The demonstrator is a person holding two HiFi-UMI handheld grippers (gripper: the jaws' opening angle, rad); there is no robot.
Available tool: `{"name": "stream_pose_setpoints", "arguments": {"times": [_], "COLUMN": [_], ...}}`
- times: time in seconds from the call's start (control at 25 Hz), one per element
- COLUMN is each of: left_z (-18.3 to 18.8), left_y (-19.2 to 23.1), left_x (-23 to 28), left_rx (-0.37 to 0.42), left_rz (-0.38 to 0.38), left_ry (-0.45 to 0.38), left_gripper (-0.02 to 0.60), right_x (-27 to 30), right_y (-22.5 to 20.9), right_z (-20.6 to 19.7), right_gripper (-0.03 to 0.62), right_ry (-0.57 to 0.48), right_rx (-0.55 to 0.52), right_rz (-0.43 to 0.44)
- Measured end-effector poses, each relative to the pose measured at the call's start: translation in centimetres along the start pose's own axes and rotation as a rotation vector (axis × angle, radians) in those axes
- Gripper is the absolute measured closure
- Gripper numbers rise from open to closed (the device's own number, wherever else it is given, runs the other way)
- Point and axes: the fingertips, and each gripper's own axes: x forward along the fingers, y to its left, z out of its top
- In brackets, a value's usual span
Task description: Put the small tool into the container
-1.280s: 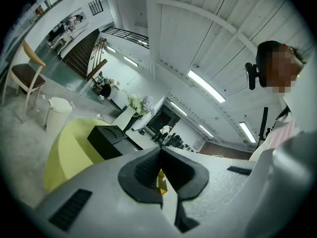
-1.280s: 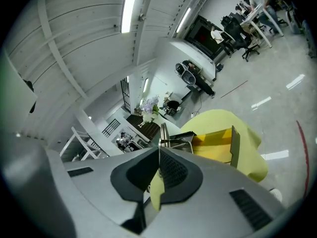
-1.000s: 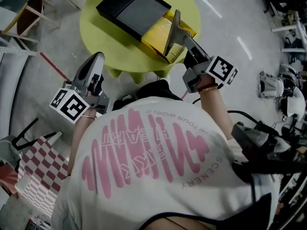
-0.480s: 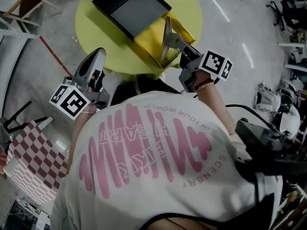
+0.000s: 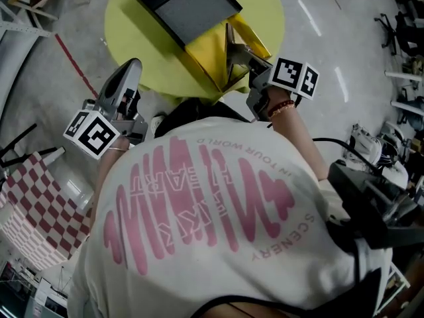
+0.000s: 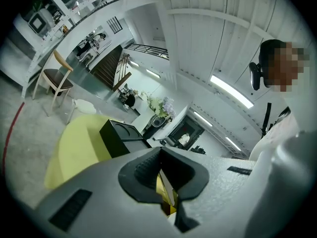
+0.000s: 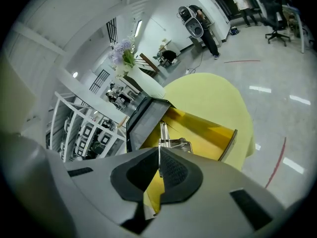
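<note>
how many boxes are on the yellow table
2: a black box on the far part of the table, and a yellow box next to it by the near edge. No others show.

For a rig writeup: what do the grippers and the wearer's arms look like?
The left gripper and right gripper are grey tapered shells with black ribbed pads, each with a black-and-white marker cube. White T-shirt with pink print; red bracelet at the right wrist.
</note>
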Motion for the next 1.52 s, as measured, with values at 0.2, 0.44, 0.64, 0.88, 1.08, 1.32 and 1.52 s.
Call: {"name": "stream_pose_setpoints", "arguments": {"times": [0.2, 0.44, 0.64, 0.88, 1.08, 1.32, 1.52], "left_z": [-0.1, 0.9, 0.4, 0.4, 0.4, 0.5, 0.4], "left_y": [0.2, 1.4, 1.9, 2.0, 2.5, 2.6, 2.6], "left_x": [-0.6, -2.8, -3.1, -3.4, -3.8, -4.1, -4.3], "left_rx": [-0.008, -0.026, -0.024, -0.032, -0.038, -0.034, -0.035], "left_rz": [0.012, 0.039, 0.061, 0.081, 0.096, 0.112, 0.120], "left_ry": [-0.017, -0.047, -0.058, -0.076, -0.079, -0.088, -0.097], "left_gripper": [0.574, 0.574, 0.574, 0.574, 0.574, 0.574, 0.574], "right_x": [1.1, 2.4, 3.3, 4.0, 4.8, 5.3, 5.4], "right_y": [0.7, 2.4, 1.8, 1.9, 1.9, 1.6, 1.5], "right_z": [0.1, -1.0, -1.6, -1.6, -1.4, -1.3, -1.4], "right_gripper": [0.584, 0.583, 0.584, 0.583, 0.583, 0.583, 0.583], "right_ry": [0.044, 0.115, 0.157, 0.216, 0.243, 0.262, 0.274], "right_rx": [-0.036, -0.084, -0.149, -0.244, -0.279, -0.299, -0.319], "right_rz": [0.000, -0.021, -0.035, -0.050, -0.065, -0.069, -0.074]}}
